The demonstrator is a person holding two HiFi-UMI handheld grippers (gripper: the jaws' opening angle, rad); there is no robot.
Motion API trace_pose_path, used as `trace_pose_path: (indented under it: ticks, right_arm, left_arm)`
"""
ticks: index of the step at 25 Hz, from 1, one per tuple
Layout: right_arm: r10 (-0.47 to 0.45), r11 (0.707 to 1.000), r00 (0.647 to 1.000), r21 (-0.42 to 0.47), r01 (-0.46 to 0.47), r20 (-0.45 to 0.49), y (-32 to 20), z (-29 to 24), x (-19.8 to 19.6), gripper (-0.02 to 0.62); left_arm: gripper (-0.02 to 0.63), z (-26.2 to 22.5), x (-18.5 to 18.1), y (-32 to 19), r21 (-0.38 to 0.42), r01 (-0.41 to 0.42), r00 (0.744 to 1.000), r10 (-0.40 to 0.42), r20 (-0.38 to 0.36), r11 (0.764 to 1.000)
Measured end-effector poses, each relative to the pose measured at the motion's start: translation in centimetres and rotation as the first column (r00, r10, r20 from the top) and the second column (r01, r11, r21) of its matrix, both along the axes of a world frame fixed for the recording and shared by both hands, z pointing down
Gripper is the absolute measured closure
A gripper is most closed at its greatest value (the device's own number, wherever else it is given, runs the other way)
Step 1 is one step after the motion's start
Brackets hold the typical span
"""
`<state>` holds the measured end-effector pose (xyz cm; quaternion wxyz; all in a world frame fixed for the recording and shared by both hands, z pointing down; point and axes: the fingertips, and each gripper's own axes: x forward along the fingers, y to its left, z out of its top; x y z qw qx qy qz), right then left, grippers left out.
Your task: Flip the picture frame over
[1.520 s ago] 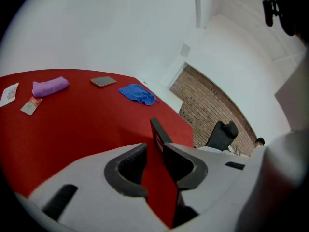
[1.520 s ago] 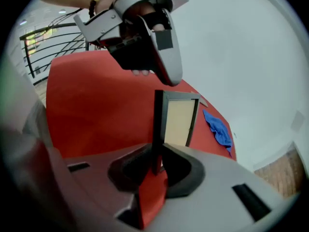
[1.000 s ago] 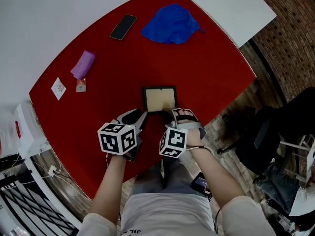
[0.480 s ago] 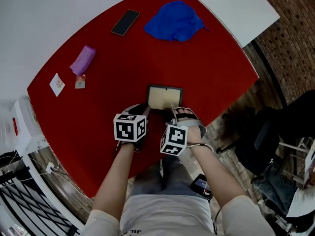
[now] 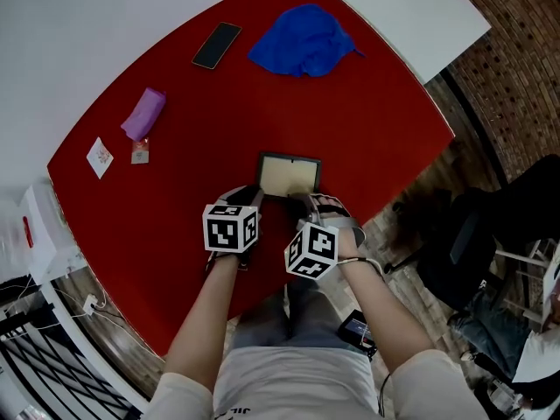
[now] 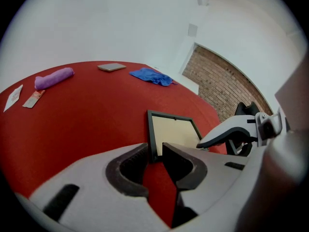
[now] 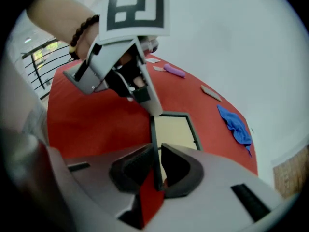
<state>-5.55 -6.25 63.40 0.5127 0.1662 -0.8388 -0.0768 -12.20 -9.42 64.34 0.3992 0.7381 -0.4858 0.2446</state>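
The picture frame (image 5: 289, 175), black-rimmed with a beige panel up, lies on the red table (image 5: 367, 138) near its front edge. My left gripper (image 5: 255, 193) is at the frame's near left corner. In the left gripper view that corner (image 6: 155, 149) sits between the jaws, which are closing with a little gap still showing. My right gripper (image 5: 306, 199) is at the near right corner. In the right gripper view the frame's dark edge (image 7: 155, 170) runs between the jaws, which look closed on it. The left gripper's (image 7: 153, 111) tip touches the frame's far corner in that view.
A blue cloth (image 5: 302, 42) and a dark phone (image 5: 216, 45) lie at the far side. A purple pouch (image 5: 144, 114) and small cards (image 5: 99, 157) lie at the left. A white table (image 5: 411, 7) adjoins the far right. A dark chair (image 5: 490, 234) stands beyond the front right edge.
My left gripper has come down and forward from the open table to the frame's near left corner. The right gripper has stayed at the near right corner.
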Motion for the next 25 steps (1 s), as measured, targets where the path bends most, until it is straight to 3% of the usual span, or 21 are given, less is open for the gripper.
trace_pose_path:
  ticks: [2, 4, 7, 9, 14, 16, 20, 25]
  right_arm:
    - [0.122, 0.992, 0.987, -0.028, -0.12, 0.104, -0.3, -1.9, 0.2, 0.549]
    - [0.284, 0.958, 0.934, -0.097, -0.269, 0.215, -0.5, -4.2, 0.9, 0.549]
    - [0.498, 0.866, 0.804, -0.237, -0.44, 0.324, 0.6, -7.5, 2.3, 0.558]
    - [0.605, 0.796, 0.714, -0.311, -0.52, 0.353, 2.0, -9.0, 3.3, 0.587]
    - [0.778, 0.628, 0.514, -0.457, -0.63, 0.361, 5.4, -11.5, 6.0, 0.591]
    - [0.792, 0.61, 0.481, -0.451, -0.652, 0.375, 6.1, -12.5, 6.9, 0.591]
    - [0.794, 0.604, 0.461, -0.433, -0.669, 0.396, 7.2, -13.4, 7.9, 0.591]
    - [0.813, 0.577, 0.433, -0.434, -0.692, 0.389, 7.9, -13.0, 9.0, 0.591]
  left_arm:
    - [0.508, -1.5, -0.3, -0.2, 0.045, 0.0, 1.0, -0.001, 0.014, 0.999]
    - [0.536, -4.0, -0.3, 0.4, 0.109, -0.009, 0.999, 0.005, 0.044, 0.994]
    - [0.599, -7.7, 0.0, 3.1, 0.176, -0.024, 0.997, 0.01, 0.08, 0.984]
    - [0.599, -9.9, -0.1, 5.3, 0.205, -0.009, 0.996, -0.008, 0.084, 0.979]
    - [0.6, -13.1, 0.0, 10.3, 0.233, 0.061, 0.994, -0.079, 0.071, 0.97]
    - [0.6, -13.5, 0.5, 11.7, 0.231, 0.07, 0.994, -0.087, 0.065, 0.97]
    - [0.6, -14.6, 1.4, 12.7, 0.261, 0.076, 0.994, -0.093, 0.053, 0.962]
    - [0.6, -15.9, 1.5, 12.2, 0.295, 0.045, 0.996, -0.067, 0.064, 0.954]
